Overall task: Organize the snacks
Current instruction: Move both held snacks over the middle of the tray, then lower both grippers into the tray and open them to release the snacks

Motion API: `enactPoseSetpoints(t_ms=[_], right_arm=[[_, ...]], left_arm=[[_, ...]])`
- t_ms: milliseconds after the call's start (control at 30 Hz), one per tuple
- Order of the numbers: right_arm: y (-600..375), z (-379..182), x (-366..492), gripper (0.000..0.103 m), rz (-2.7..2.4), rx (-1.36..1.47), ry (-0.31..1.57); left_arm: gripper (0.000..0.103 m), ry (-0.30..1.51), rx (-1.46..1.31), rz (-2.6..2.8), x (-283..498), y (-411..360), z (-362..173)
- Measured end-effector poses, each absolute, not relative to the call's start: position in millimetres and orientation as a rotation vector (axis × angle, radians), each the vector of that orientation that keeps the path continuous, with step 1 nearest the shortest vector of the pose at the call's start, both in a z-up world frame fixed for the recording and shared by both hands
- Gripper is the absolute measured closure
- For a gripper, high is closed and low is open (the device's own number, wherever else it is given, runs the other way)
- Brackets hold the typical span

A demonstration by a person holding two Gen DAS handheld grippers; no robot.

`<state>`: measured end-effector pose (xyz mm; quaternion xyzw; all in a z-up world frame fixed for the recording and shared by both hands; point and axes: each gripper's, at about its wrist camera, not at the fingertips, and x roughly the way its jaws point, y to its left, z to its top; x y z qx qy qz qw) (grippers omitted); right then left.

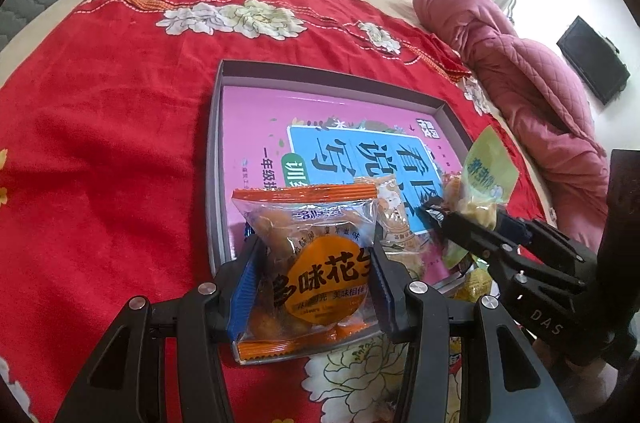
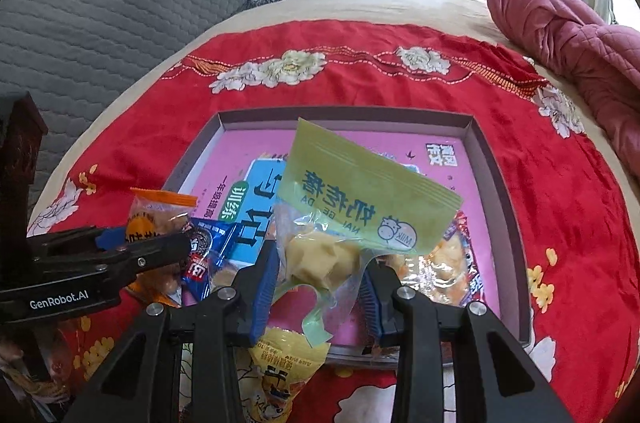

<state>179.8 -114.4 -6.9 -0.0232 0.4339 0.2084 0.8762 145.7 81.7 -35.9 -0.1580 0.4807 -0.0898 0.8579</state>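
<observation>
My left gripper (image 1: 316,241) is shut on a clear orange-edged peanut snack packet (image 1: 320,279), held over the near left corner of a shallow grey box (image 1: 320,73). My right gripper (image 2: 322,257) is shut on a green milk-candy packet (image 2: 360,195) with pale yellow lumps inside, held above the box's (image 2: 360,115) near edge. Each view shows the other gripper: the right gripper (image 1: 468,213) with the green packet (image 1: 490,171), and the left gripper (image 2: 148,241) with the orange packet (image 2: 160,213).
A pink book (image 1: 280,119) fills the box floor. A clear snack packet (image 2: 448,263) lies in the box near right. A blue packet (image 2: 208,259) and a yellow packet (image 2: 284,375) lie by the near edge. The box rests on a red flowered cloth (image 1: 100,143); a pink quilt (image 1: 540,95) lies right.
</observation>
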Motion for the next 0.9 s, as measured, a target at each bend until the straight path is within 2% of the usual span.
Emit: enactPoseSetpoints(t_ms=[900], right_arm=[[-110.5, -20.8, 185.3, 0.064, 0.416, -0.049, 0.966]], left_arm=[[0.049, 1.034, -0.335, -0.185, 147.0, 80.9, -41.3]])
